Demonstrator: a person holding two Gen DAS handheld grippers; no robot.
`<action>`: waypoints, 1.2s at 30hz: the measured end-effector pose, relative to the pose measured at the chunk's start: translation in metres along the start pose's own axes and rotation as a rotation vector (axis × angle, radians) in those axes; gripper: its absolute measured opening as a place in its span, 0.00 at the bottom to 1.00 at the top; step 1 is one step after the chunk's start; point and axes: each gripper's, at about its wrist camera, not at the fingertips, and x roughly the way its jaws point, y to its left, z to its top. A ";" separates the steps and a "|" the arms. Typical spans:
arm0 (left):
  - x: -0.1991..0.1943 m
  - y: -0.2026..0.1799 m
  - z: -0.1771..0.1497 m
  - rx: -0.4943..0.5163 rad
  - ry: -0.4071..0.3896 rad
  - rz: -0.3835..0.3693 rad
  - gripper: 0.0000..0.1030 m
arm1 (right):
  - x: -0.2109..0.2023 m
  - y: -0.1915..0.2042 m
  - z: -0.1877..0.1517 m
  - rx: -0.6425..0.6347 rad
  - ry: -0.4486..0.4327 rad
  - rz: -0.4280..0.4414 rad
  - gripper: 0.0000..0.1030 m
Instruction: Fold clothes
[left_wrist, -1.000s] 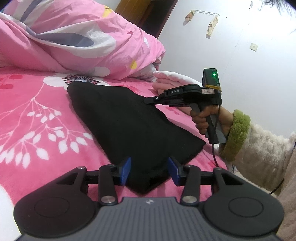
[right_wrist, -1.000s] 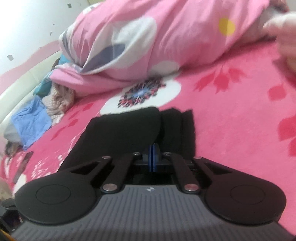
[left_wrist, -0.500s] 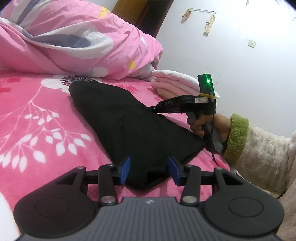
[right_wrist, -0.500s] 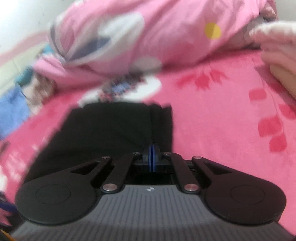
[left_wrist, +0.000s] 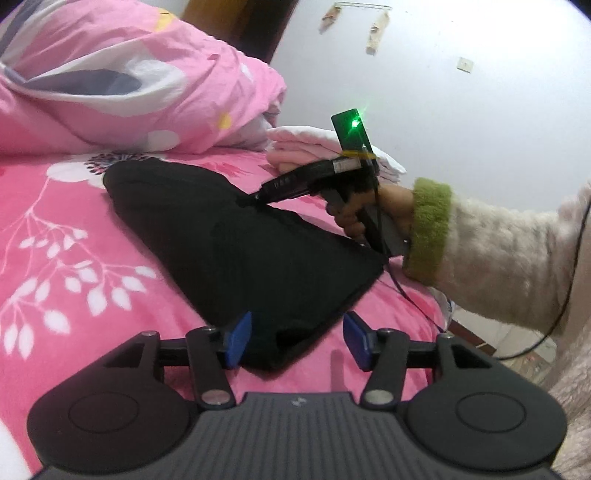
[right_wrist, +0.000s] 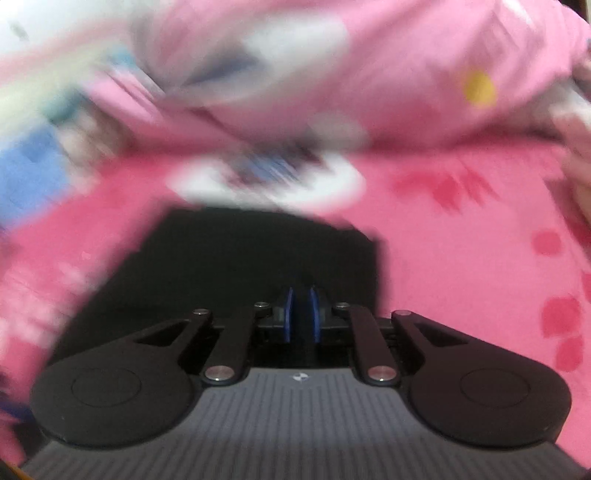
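Observation:
A folded black garment (left_wrist: 236, 236) lies flat on the pink flowered bed sheet (left_wrist: 55, 236). My left gripper (left_wrist: 297, 339) sits low at the garment's near corner with its jaws opening. That corner lies between the blue pads (left_wrist: 238, 339); the right-hand pad stands clear of it. My right gripper (left_wrist: 255, 199), held by a hand in a fuzzy green-cuffed sleeve (left_wrist: 428, 229), rests its tip on the garment's far right edge. In the blurred right wrist view the right gripper (right_wrist: 301, 314) hangs over the black garment (right_wrist: 236, 266), jaws opening to a narrow gap.
A bunched pink duvet (left_wrist: 129, 81) lies behind the garment. A stack of folded pale clothes (left_wrist: 306, 144) sits at the back right by the white wall. A cable (left_wrist: 410, 295) trails from the right gripper. Blue cloth (right_wrist: 29, 173) lies far left.
The left pads have spread wider around the garment's corner. The right gripper has dipped down to the garment's far edge, and its pads have parted slightly from shut.

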 end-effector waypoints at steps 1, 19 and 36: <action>-0.001 0.000 -0.001 -0.001 -0.003 -0.005 0.54 | -0.001 -0.001 0.004 0.024 0.012 -0.027 0.07; 0.005 -0.010 -0.009 0.045 -0.011 0.007 0.59 | 0.064 0.109 0.091 -0.152 0.121 -0.012 0.12; 0.008 -0.025 -0.010 0.114 -0.008 0.041 0.64 | 0.027 0.128 0.101 -0.143 0.097 0.093 0.15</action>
